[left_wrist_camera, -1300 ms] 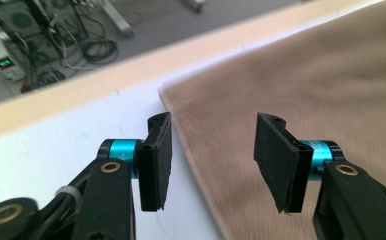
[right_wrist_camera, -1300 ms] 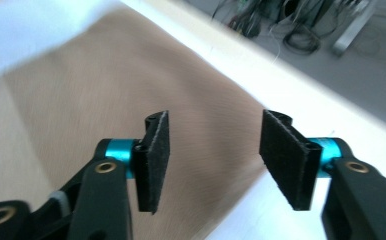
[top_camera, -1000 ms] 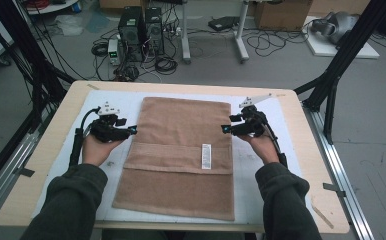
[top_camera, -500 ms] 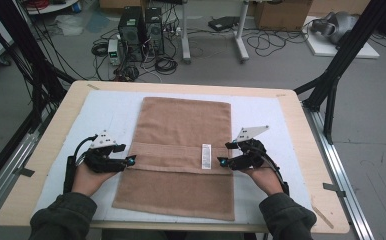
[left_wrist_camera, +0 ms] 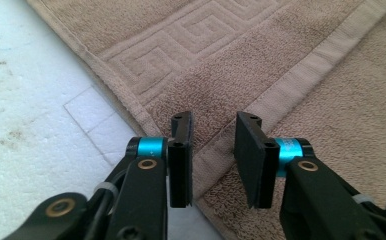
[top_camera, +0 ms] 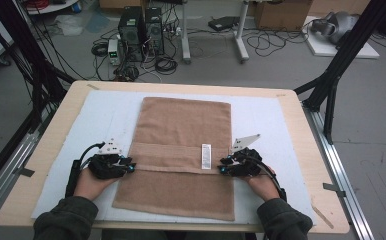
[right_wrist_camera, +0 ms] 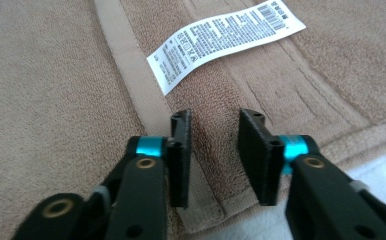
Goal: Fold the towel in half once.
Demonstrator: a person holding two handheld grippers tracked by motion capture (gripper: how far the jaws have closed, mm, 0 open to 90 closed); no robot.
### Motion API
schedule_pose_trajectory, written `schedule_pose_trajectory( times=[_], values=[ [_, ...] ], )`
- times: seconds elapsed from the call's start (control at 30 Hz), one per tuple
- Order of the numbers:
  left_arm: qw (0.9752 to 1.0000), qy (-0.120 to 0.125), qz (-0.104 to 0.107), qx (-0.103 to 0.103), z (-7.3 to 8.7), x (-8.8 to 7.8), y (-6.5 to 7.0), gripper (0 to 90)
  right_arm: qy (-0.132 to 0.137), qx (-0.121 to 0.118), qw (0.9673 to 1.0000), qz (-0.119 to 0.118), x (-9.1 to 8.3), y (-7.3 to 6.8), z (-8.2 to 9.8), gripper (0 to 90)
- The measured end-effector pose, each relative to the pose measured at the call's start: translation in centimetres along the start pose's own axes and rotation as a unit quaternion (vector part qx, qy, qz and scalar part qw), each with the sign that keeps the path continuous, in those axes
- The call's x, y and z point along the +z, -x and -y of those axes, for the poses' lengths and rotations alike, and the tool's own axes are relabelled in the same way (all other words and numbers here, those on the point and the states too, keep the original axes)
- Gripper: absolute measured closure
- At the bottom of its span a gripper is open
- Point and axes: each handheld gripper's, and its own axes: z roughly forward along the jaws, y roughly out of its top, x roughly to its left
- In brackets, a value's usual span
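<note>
towel: flat on counter, near end folded up once | left gripper: at towel's left edge, jaws closing over fold, not pinching yet | right gripper: same at right edge, by white tag | left: next fold

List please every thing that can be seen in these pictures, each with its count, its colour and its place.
towel: one, light brown, flat on the pad, near end folded over
care label: one, white with print, on the folded edge, near the right gripper
pad: one, white, covers the table top
table: one, pale wood, rim shows around the pad
computer towers: two, black, on the floor beyond the table
left gripper: black, at the towel's left edge, jaws just closing, gap remains
right gripper: black, at the right edge, likewise
</note>
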Motion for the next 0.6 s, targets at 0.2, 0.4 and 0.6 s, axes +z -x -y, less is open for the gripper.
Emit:
schedule_pose_trajectory(
  times=[0.2,0.4,0.6],
  values=[
    [0.9999,0.011,-0.007,-0.001,0.0,-0.1,0.3,86.2,0.003,-0.010,0.9999,-0.005,0.0,0.2,0.0,85.1],
    [0.9998,0.020,0.004,-0.003,-0.3,-0.6,0.5,89.7,0.022,0.000,0.9996,-0.017,-0.8,0.4,-0.3,87.0],
    [0.9995,0.025,-0.004,-0.020,-0.9,-0.2,-0.1,59.5,0.003,-0.013,0.9999,-0.008,-1.0,0.4,-1.1,86.2]
  ],
)
